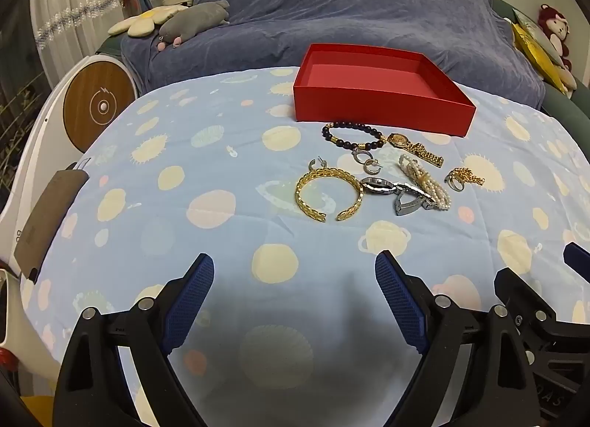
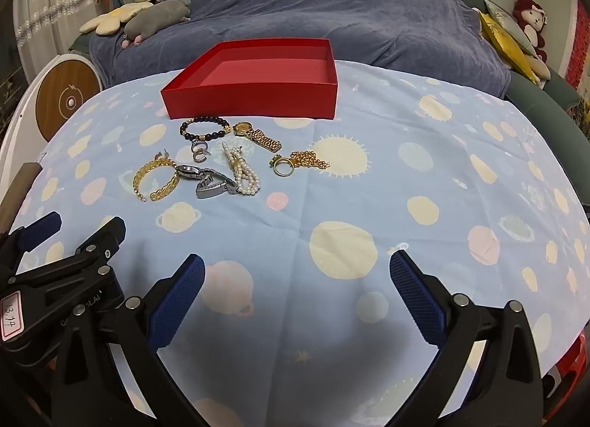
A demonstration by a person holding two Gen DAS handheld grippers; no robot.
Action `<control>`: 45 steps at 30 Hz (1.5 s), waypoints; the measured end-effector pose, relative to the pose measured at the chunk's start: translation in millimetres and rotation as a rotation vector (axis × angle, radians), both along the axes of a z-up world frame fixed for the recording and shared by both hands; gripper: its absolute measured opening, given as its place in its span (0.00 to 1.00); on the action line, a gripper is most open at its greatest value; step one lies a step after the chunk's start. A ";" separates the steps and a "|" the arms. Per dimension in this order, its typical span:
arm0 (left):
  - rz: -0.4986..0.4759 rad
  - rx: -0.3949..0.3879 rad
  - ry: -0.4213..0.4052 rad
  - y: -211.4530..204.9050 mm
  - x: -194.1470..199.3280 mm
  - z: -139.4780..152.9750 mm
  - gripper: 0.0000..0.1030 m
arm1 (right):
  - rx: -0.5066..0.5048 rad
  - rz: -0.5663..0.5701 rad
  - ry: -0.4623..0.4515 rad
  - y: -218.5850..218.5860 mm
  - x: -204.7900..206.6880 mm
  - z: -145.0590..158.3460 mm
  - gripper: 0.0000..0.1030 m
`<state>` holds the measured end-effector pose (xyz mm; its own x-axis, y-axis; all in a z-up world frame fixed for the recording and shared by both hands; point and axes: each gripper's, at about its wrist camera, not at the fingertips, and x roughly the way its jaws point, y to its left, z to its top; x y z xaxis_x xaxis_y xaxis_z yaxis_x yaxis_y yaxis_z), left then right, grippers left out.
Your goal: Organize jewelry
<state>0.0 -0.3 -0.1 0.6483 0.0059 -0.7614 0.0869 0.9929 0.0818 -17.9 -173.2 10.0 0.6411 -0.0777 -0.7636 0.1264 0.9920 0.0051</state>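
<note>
Left tongs (image 1: 295,272) wide apart, holding nothing | right tongs (image 2: 297,270) likewise | jewelry cluster just before red box (image 1: 379,106) front wall

Open cloth in front of both grippers; jewelry bunched ahead of the box.

Bare tablecloth (image 2: 368,205) lies between the right gripper (image 2: 297,272), its fingers spread, and the cluster. The left gripper (image 1: 295,272), likewise spread, faces the gold bangle (image 1: 328,192), with bare cloth between. Silver watch (image 1: 391,190), pearl bracelet (image 1: 427,183) and bangle touch. The bead bracelet (image 1: 350,135) and gold watch (image 1: 413,146) lie just beside the red box (image 1: 376,106) wall. Ring and chain (image 2: 298,163) sit apart to the right.
</note>
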 end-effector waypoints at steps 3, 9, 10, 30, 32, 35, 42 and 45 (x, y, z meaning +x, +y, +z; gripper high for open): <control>0.001 -0.005 0.004 -0.8 0.6 0.3 0.83 | -0.003 -0.001 -0.001 0.2 -0.1 0.3 0.95; -0.002 -0.008 -0.001 1.4 -0.3 1.4 0.83 | -0.005 -0.001 0.003 6.1 1.0 -2.7 0.95; -0.003 -0.007 -0.003 1.4 -0.3 1.6 0.83 | -0.006 -0.001 0.004 5.7 0.6 -1.8 0.95; -0.023 0.011 0.000 -3.6 -2.0 -0.7 0.83 | 0.032 -0.010 0.008 -5.6 -2.4 2.6 0.95; -0.023 0.010 -0.002 -3.1 -2.2 -0.3 0.83 | 0.034 -0.010 0.008 -4.9 -2.7 2.1 0.95; -0.024 0.008 0.000 -2.3 -1.8 -0.7 0.83 | 0.028 -0.011 0.005 -4.9 -2.9 2.0 0.95; -0.026 0.010 0.006 -4.6 -2.4 0.4 0.83 | 0.030 -0.011 0.007 -4.6 -2.7 1.8 0.95; -0.027 0.000 0.017 -3.4 -1.2 0.6 0.83 | 0.027 -0.009 0.006 -4.8 -2.4 1.8 0.95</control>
